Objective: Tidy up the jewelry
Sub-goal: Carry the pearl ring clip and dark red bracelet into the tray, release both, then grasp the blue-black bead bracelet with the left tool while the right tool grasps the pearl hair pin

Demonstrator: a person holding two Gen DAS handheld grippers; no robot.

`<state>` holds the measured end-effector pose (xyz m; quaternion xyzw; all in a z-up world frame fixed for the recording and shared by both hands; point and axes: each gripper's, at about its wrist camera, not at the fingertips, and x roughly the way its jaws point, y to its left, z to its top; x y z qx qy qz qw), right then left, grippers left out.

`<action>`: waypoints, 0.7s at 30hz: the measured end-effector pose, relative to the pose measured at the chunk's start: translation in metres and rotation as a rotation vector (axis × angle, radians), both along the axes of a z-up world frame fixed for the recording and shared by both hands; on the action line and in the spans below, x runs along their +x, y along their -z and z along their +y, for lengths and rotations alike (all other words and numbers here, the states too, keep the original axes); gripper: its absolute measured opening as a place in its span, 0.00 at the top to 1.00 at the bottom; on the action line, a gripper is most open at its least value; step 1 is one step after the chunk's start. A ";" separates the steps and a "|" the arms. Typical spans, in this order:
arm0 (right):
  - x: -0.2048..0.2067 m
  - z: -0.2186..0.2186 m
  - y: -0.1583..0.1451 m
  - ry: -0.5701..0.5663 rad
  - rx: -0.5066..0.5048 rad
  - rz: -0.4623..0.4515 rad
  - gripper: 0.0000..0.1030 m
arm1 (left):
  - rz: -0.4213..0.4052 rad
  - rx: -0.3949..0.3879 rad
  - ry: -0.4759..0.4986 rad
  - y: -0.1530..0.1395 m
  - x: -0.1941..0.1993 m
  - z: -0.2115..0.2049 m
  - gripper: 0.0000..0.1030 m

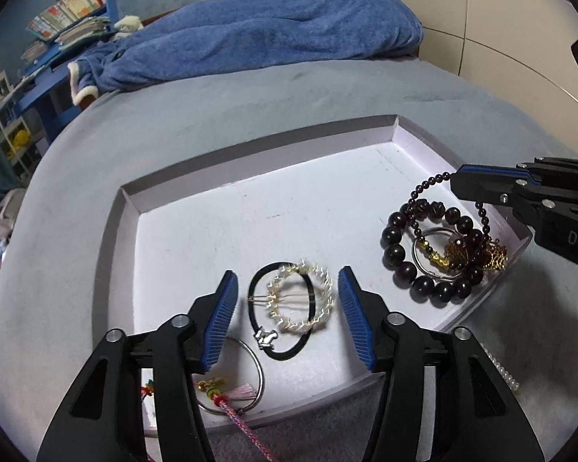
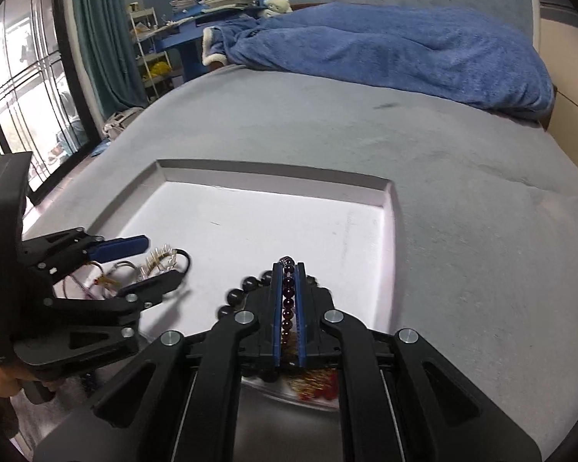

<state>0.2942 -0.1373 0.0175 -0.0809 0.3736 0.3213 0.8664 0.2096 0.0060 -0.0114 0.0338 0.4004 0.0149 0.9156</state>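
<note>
Two claws (image 1: 288,317) (image 2: 289,269), perhaps six bracelets (image 1: 429,248).

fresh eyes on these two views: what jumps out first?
The right gripper is shut on a thin dark bead strand, above a pile of big dark beads in the white tray's right corner. The open left gripper straddles a pearl bracelet on a black hair tie.

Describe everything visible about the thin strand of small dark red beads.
The strand of small dark red beads is a thin loop of glossy round beads, glass or stone by the look. The right gripper is shut on it, beads lined up between the blue pads. The rest hangs in a loop into the white tray, draping over the pile with the large dark bead bracelet.
</note>
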 end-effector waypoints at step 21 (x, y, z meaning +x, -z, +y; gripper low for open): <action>-0.071 -0.057 -0.002 0.033 0.103 -0.031 0.51 | -0.139 -0.056 0.028 -0.028 -0.092 -0.007 0.19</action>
